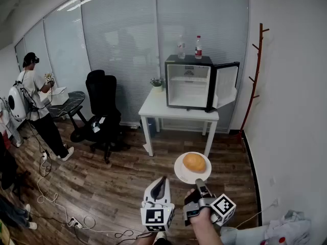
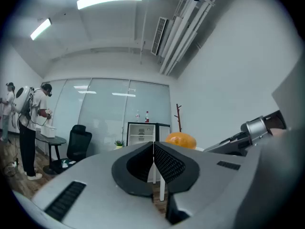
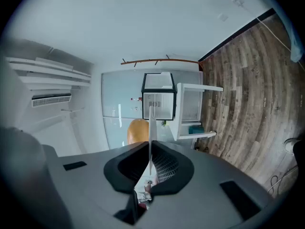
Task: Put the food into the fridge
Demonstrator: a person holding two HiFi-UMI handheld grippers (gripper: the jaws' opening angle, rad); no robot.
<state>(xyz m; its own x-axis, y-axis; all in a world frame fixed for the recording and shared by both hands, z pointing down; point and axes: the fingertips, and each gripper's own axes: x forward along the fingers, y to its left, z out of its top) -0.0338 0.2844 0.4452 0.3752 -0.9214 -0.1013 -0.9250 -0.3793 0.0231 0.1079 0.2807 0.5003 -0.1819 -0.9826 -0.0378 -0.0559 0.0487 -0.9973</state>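
Observation:
A round orange bun (image 1: 194, 162) lies on a white plate (image 1: 181, 174), held low in front of me. My right gripper (image 1: 200, 181) is shut on the plate's near rim; in the right gripper view the plate (image 3: 150, 123) runs edge-on between the pads of the right gripper (image 3: 150, 149), with the bun (image 3: 138, 131) beside it. My left gripper (image 1: 161, 180) hangs just left of the plate, shut and empty. In its own view the left gripper (image 2: 153, 149) has its jaws pressed together. The small black fridge (image 1: 190, 86) stands on a white table (image 1: 153, 107) ahead, its door (image 1: 226, 83) swung open to the right.
Two bottles (image 1: 198, 47) stand on the fridge and a small plant (image 1: 158, 84) beside it. A black office chair (image 1: 103, 106) is left of the table. A person (image 1: 38, 103) stands far left. A coat rack (image 1: 254, 75) lines the right wall. Cables (image 1: 76, 221) trail over the wooden floor.

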